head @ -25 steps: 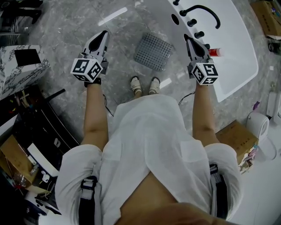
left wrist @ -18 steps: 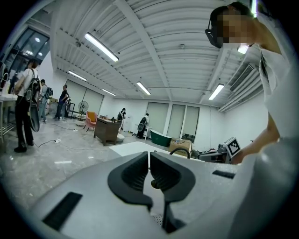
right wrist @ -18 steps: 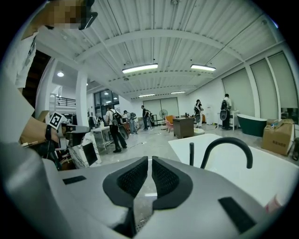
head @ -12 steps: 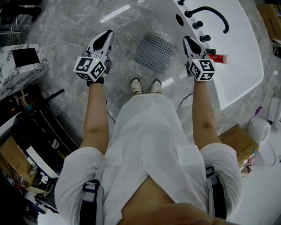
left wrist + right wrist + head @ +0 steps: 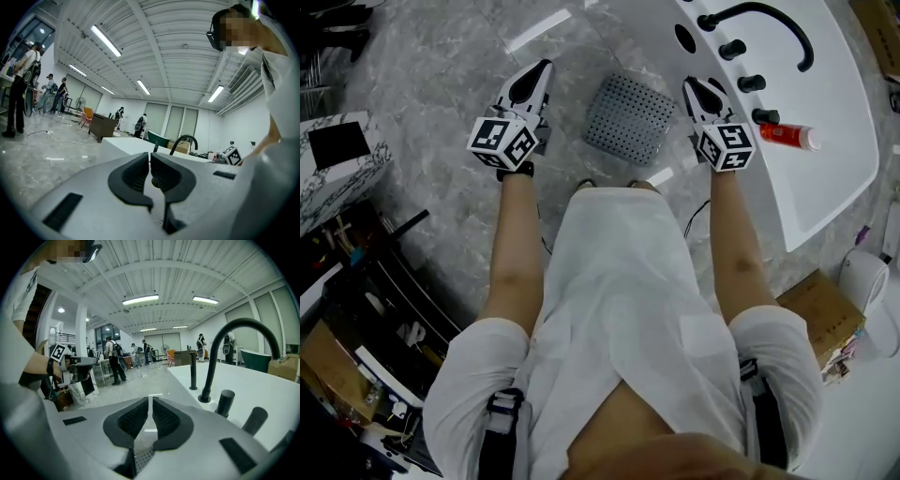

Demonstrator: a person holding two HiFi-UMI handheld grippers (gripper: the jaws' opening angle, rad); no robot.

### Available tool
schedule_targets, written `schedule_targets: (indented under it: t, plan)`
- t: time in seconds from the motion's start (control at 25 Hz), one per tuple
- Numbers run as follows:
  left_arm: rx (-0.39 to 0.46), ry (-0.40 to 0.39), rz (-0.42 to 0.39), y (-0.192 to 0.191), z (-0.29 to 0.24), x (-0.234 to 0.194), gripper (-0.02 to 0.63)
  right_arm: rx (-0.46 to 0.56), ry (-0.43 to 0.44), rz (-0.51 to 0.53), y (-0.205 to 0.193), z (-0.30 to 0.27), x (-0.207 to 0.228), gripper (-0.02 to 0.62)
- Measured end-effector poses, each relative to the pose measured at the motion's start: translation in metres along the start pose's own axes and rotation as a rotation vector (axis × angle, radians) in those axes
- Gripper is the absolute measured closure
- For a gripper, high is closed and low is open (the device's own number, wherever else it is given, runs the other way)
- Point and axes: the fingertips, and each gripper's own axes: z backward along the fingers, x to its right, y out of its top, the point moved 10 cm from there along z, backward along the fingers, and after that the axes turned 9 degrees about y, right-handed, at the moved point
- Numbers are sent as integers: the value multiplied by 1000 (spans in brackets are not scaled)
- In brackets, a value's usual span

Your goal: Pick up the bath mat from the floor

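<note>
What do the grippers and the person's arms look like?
Both the left gripper and right gripper are light grey tapered shells with black ribbed pads, each carrying a white cube of black square markers. The person wears a white short-sleeved top.

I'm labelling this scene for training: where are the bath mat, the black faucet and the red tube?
bath mat [image 5: 628,117], head view, centre of its perforated surface.
black faucet [image 5: 211,366], right gripper view, on its upright stem.
red tube [image 5: 780,136], head view, middle of its red body.
</note>
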Motion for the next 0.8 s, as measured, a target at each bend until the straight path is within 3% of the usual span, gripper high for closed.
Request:
schedule_targets:
  t: [0.4, 0.8]
  plan:
    - [16, -42, 3, -102, -80, -16, 588, -16, -14, -22, -112, -54, 48, 561]
    - [30, -80, -19, -255, -144, -34, 586, -55, -24, 1, -271, -114, 97, 557]
